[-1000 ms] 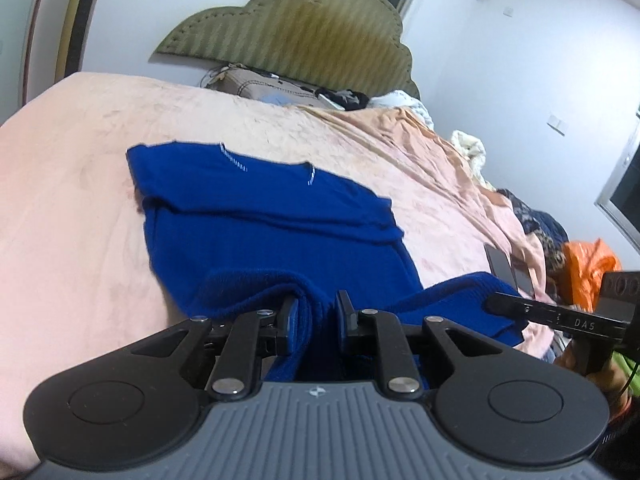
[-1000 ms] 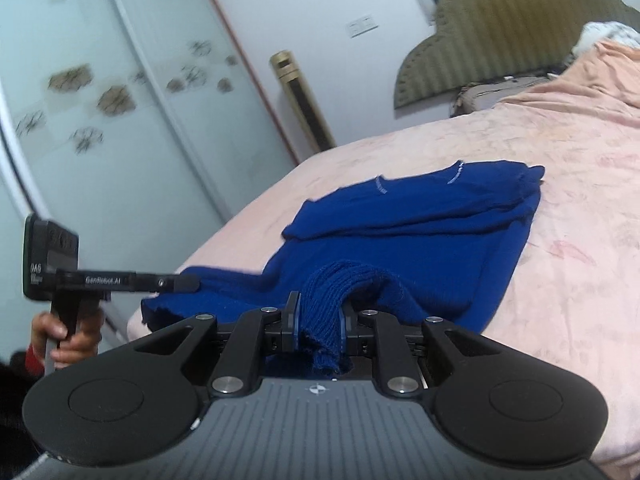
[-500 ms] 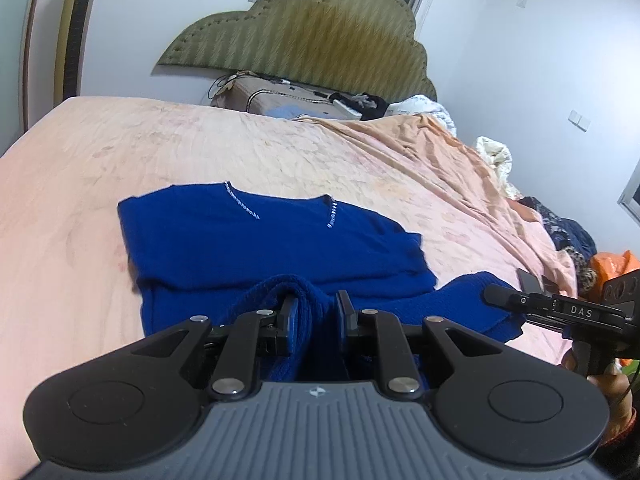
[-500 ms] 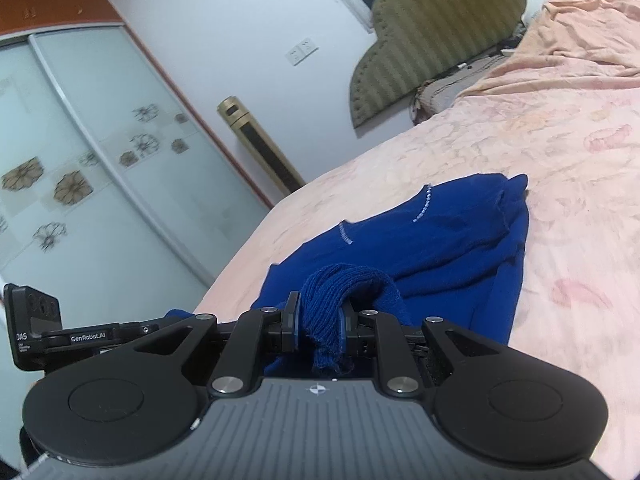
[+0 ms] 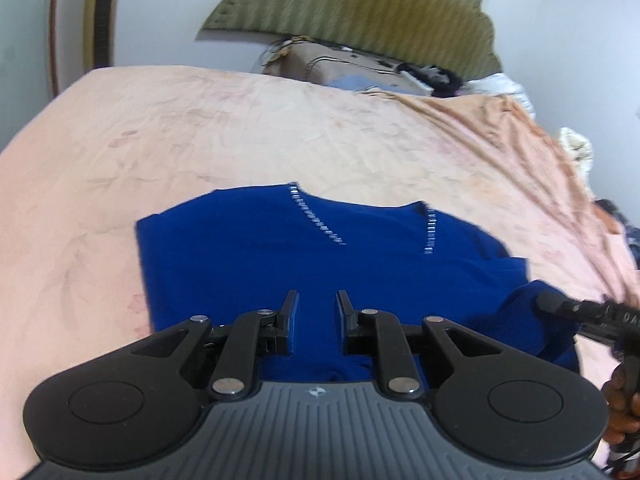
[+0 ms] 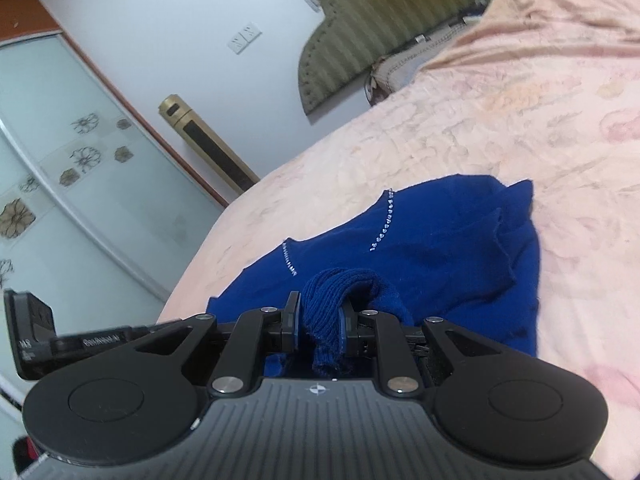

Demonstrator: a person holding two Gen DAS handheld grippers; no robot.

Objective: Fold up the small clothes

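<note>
1. Blue sweater [image 5: 304,256] lies on the pink bedsheet [image 5: 200,128], neckline end toward the headboard [image 5: 360,4], two short rows of silver studs showing near the collar. Body is flat; right-hand edge is bunched and layered

2. Change since half a second ago: the ribbed fold that sat between the left gripper's fingers is gone from there. In the left wrist view only flat blue knit shows through the gap

3. Left gripper [image 5: 316,304]: jaws parted, nothing between the pads, hovering low over the near part of the sweater. Whether the tips touch the cloth I cannot tell

4. Right gripper [image 6: 318,308]: still clenched on a ribbed roll of the sweater's hem, which arches up between the pads and droops over the right finger. Same hold as in both earlier frames

5. From the left wrist view the right gripper's tip sits at the far right with a hump of blue fabric against it; the person's hand [image 5: 620,408] holds its handle below

6. The sweater now fills more of both views than it did a second ago, and the lifted near edge is closer to the collar

7. Surroundings: olive headboard with a pillow [image 5: 340,68] under it, a gold tower unit [image 6: 212,148] by the wall, glass sliding doors [image 6: 60,168] with flower decals
</note>
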